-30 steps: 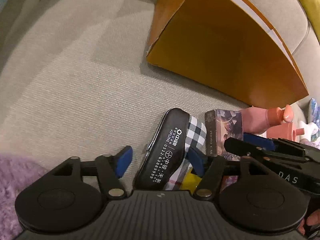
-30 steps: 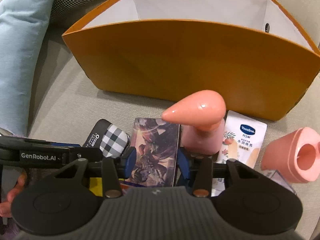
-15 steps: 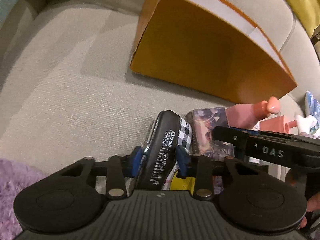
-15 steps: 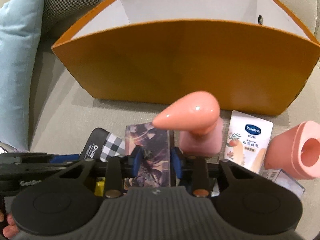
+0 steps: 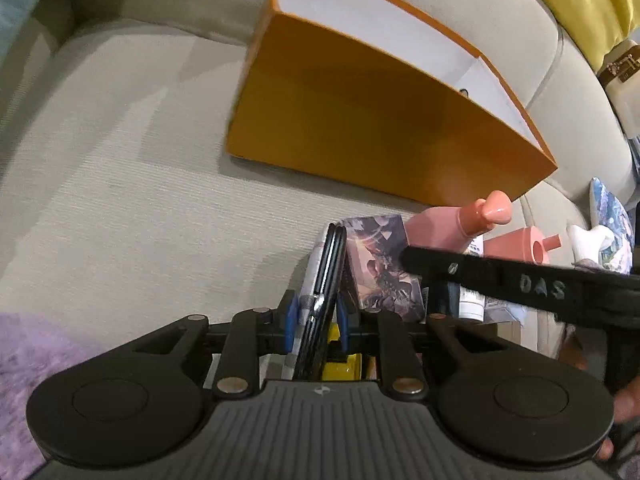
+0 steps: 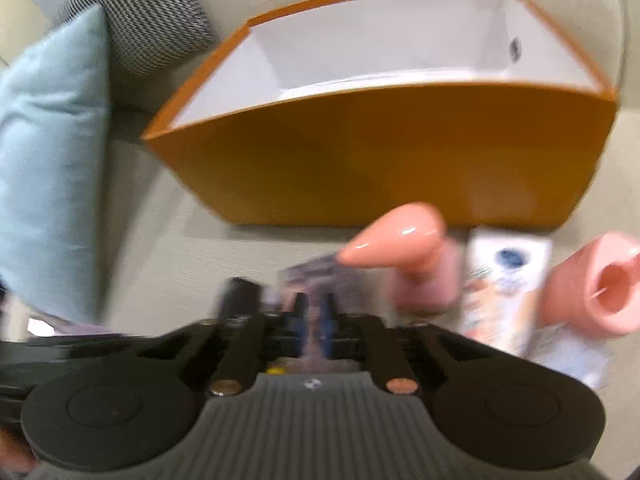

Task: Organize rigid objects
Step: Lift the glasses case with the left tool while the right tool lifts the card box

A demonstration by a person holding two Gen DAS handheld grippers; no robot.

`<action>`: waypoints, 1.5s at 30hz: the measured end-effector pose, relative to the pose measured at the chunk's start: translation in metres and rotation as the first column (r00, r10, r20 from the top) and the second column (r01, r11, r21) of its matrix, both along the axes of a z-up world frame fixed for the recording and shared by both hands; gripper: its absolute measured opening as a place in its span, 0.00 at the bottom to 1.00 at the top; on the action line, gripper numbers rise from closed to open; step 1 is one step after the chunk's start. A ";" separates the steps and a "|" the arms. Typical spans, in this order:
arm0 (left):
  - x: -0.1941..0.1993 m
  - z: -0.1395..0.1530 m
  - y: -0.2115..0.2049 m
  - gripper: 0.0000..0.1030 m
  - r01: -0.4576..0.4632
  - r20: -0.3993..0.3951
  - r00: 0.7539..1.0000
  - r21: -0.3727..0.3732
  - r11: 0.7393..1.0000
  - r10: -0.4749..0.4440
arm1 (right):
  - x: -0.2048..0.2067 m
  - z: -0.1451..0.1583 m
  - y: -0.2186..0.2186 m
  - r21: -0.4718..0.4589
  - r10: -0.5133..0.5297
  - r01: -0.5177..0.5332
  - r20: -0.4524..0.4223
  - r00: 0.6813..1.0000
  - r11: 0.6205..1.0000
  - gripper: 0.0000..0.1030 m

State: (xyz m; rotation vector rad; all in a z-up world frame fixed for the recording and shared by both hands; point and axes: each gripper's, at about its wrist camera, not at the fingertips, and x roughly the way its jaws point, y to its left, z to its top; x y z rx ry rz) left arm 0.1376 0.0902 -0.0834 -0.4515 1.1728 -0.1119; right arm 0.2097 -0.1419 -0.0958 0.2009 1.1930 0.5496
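My left gripper (image 5: 314,316) is shut on a black case with a checked side (image 5: 326,276), held on edge above the sofa seat. My right gripper (image 6: 314,320) is shut on a printed card box (image 6: 316,276); that view is blurred. The card box (image 5: 380,260) shows beside the case in the left wrist view, with the right gripper's black body (image 5: 520,284) across it. An open orange box (image 5: 372,116) with a white inside stands ahead of both; it fills the top of the right wrist view (image 6: 400,152).
A pink pump bottle (image 6: 404,248), a white Vaseline tube (image 6: 504,280) and a pink cup-like piece (image 6: 596,284) lie on the beige sofa (image 5: 120,184). A light blue cushion (image 6: 48,160) is at left. A purple fuzzy cloth (image 5: 20,360) lies at lower left. A yellow item (image 5: 344,364) sits under the left gripper.
My left gripper closed on the black case and lifted it on edge. My right gripper closed on the card box and rose; the orange box's inside now shows more.
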 end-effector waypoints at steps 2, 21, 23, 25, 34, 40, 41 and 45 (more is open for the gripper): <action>0.009 -0.015 -0.002 0.24 0.005 -0.006 1.000 0.021 1.000 -0.005 | -0.004 0.001 0.005 -0.050 0.007 -0.005 0.034 0.999 0.999 0.03; -0.010 -0.002 0.035 0.20 -0.128 0.066 0.990 0.016 0.992 0.127 | 0.024 -0.023 0.005 -0.124 -0.016 0.012 -0.032 0.999 0.992 0.49; -0.012 -0.004 0.035 0.20 -0.130 0.067 0.989 0.009 0.991 0.129 | 0.024 -0.017 0.006 -0.112 -0.023 0.019 -0.034 0.999 0.993 0.40; -0.012 -0.007 0.035 0.20 -0.136 0.073 0.988 0.009 0.991 0.135 | 0.021 -0.007 0.010 -0.095 -0.015 0.014 -0.017 1.000 0.995 0.29; -0.016 -0.018 0.041 0.20 -0.188 0.066 0.980 -0.027 0.982 0.190 | 0.002 0.009 0.036 0.003 0.111 -0.111 -0.088 0.990 0.994 0.06; -0.023 -0.017 0.046 0.20 -0.204 0.064 0.976 -0.052 0.978 0.207 | 0.002 0.018 0.028 -0.134 0.111 -0.105 0.041 0.993 0.985 0.42; -0.023 -0.017 0.046 0.20 -0.204 0.065 0.976 -0.052 0.978 0.207 | 0.006 0.014 0.027 -0.156 0.117 -0.110 0.033 0.993 0.982 0.42; -0.023 -0.017 0.046 0.20 -0.200 0.068 0.977 -0.054 0.978 0.203 | 0.017 -0.006 0.020 -0.189 0.124 -0.124 -0.009 0.992 0.974 0.43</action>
